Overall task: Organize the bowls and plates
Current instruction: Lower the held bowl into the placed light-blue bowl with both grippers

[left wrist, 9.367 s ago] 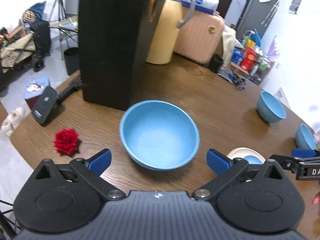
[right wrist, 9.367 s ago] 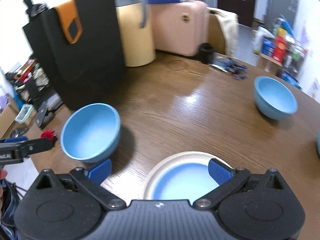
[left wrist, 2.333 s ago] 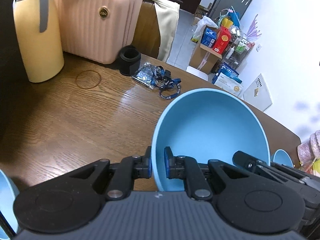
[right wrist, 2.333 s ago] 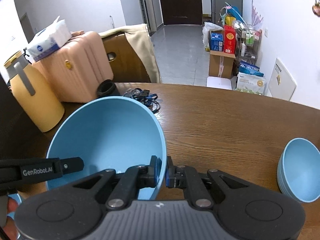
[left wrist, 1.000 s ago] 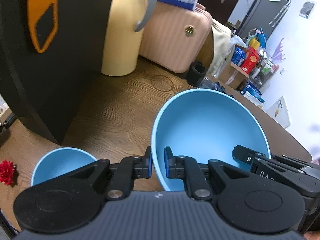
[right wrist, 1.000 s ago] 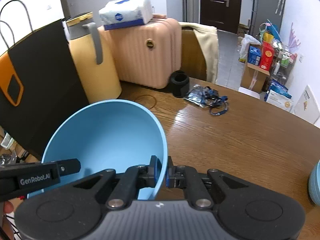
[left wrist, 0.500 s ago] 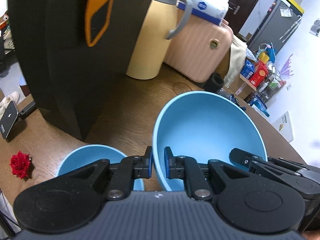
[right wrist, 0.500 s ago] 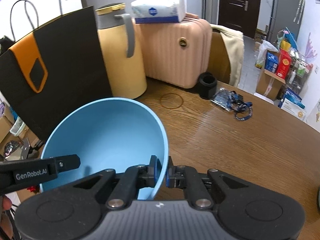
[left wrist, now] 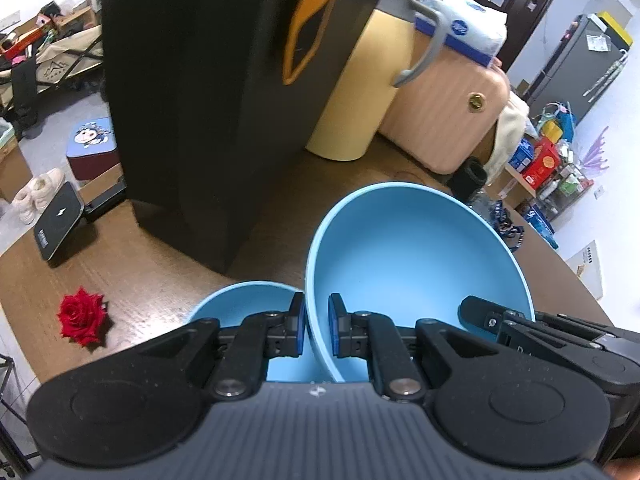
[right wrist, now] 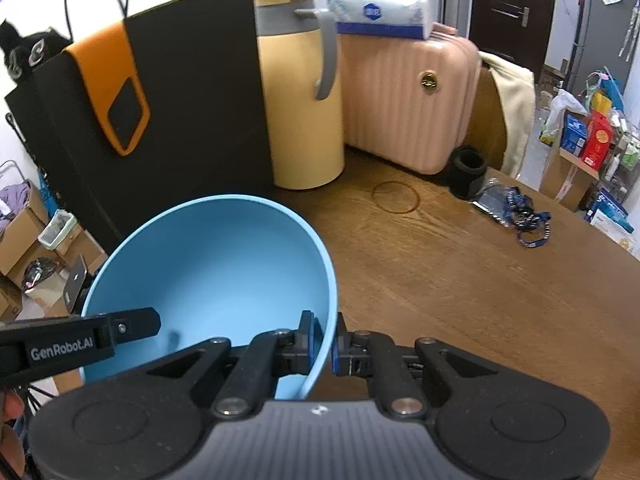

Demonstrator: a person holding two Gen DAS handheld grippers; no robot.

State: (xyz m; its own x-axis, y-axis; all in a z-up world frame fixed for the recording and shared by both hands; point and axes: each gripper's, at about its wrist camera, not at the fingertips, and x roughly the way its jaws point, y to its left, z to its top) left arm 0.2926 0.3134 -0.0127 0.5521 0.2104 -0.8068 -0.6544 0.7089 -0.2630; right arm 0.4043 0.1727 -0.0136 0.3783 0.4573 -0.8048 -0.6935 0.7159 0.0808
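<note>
Two tools carry one blue bowl (left wrist: 416, 264): the left tool (left wrist: 316, 330) and right tool (right wrist: 324, 344) are each clenched on opposite rims. It looks light, rigid and smooth, so rim pinches suit it. A second bowl (left wrist: 248, 304) waits below at 7 o'clock; the black bag (left wrist: 208, 92) crowds 11 o'clock on the worktop (left wrist: 132, 264).

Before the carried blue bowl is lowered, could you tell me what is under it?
In the left wrist view, a second blue bowl sits on the wooden table below the carried blue bowl. Only its far rim shows; the left gripper covers the rest.
</note>
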